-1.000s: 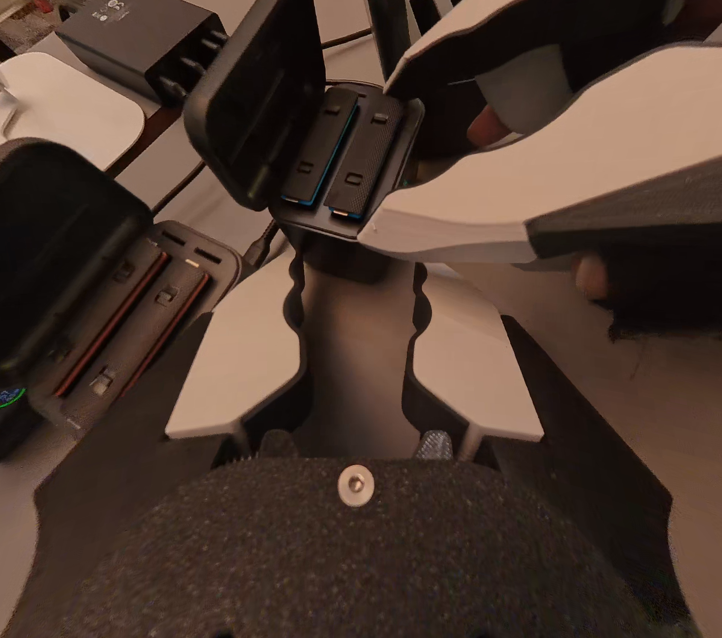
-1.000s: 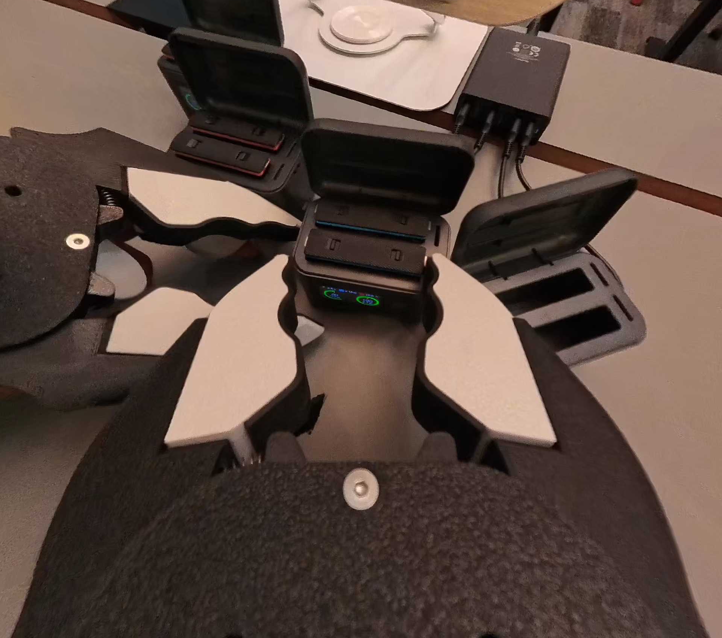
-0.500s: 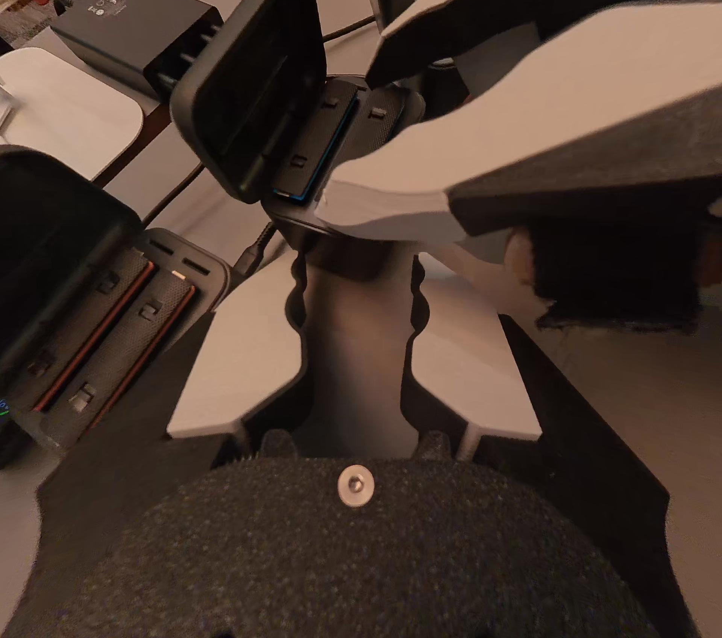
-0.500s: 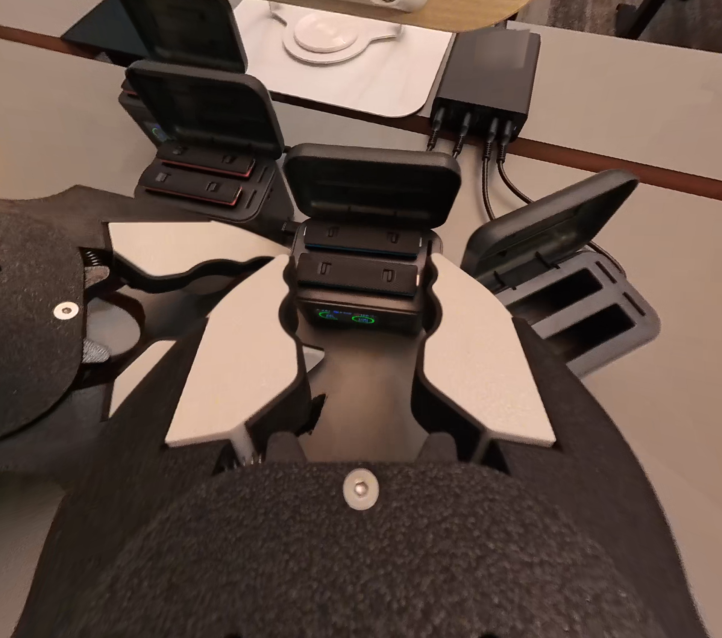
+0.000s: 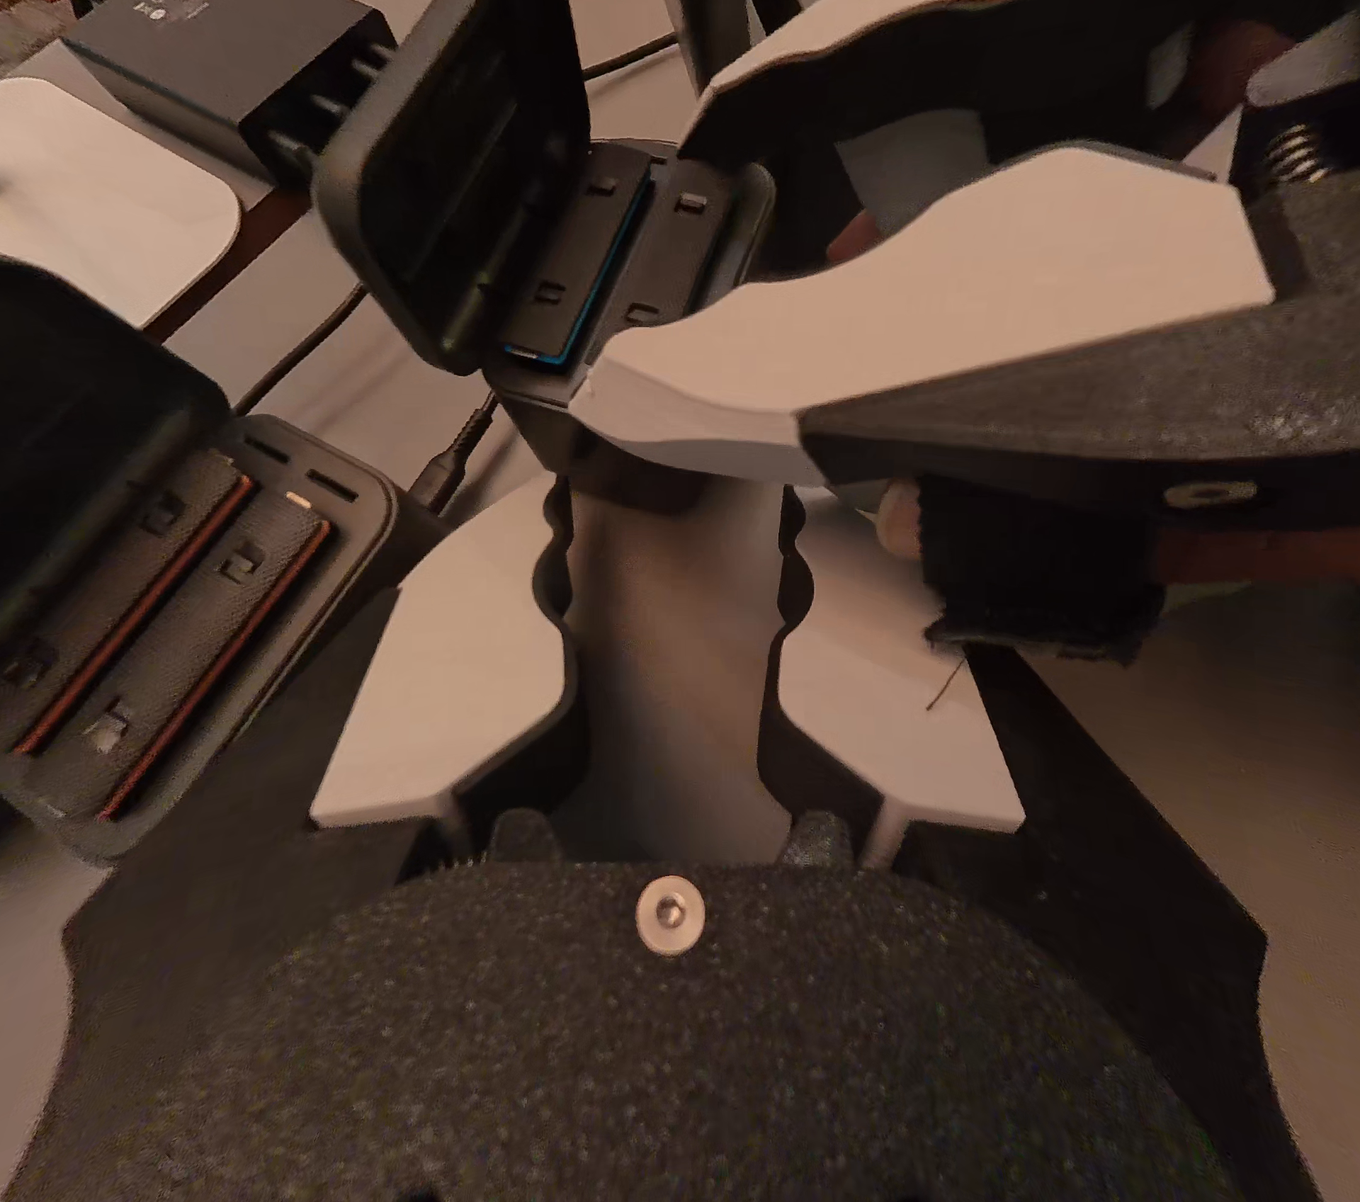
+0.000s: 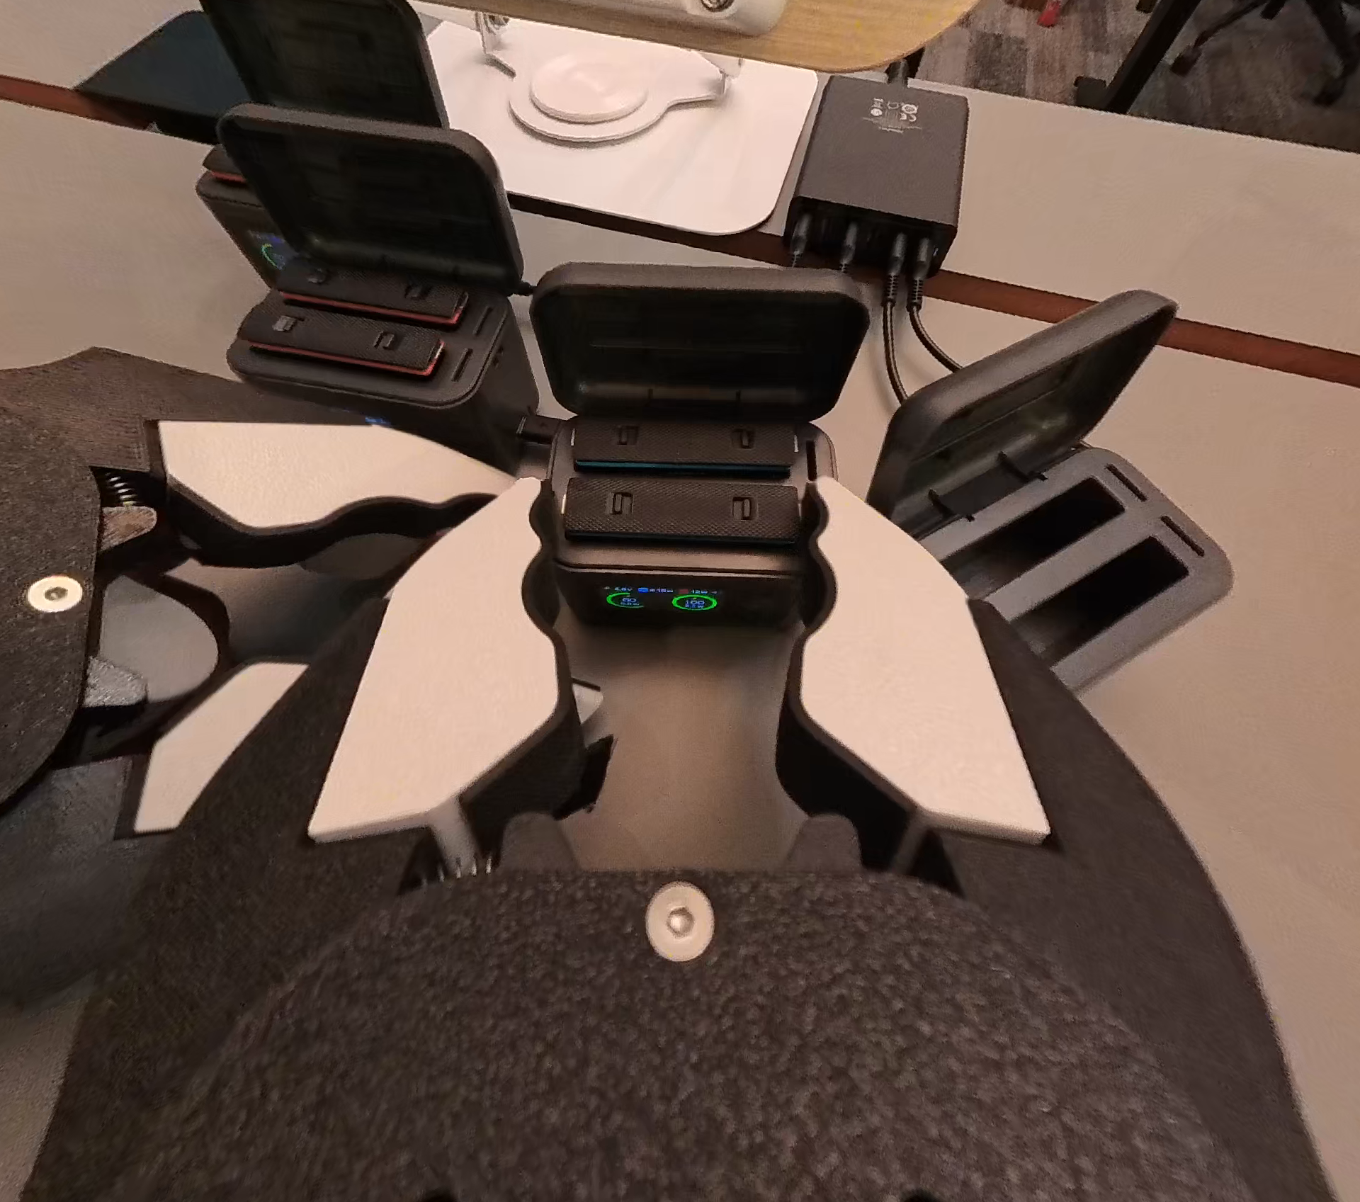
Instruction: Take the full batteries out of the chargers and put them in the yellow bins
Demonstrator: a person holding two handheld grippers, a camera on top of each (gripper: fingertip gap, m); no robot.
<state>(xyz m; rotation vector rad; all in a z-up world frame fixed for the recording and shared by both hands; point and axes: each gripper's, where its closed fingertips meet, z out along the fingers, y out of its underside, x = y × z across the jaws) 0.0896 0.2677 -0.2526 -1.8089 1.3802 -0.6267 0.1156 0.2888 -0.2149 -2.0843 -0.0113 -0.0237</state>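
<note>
In front of me the middle charger (image 6: 673, 578) stands open, lid up, with two black blue-edged batteries (image 6: 681, 508) seated side by side; its screen glows green.

The right gripper (image 6: 673, 504) is level and low over the desk, jaws spread wide, nothing between its pale fingers (image 6: 894, 659). The left gripper (image 5: 673, 497) sits at its left, pointing across in front of it, jaws likewise spread and empty.

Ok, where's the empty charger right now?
In the right wrist view, the empty charger sits right of the middle charger, lid open, beside the right gripper.
</note>
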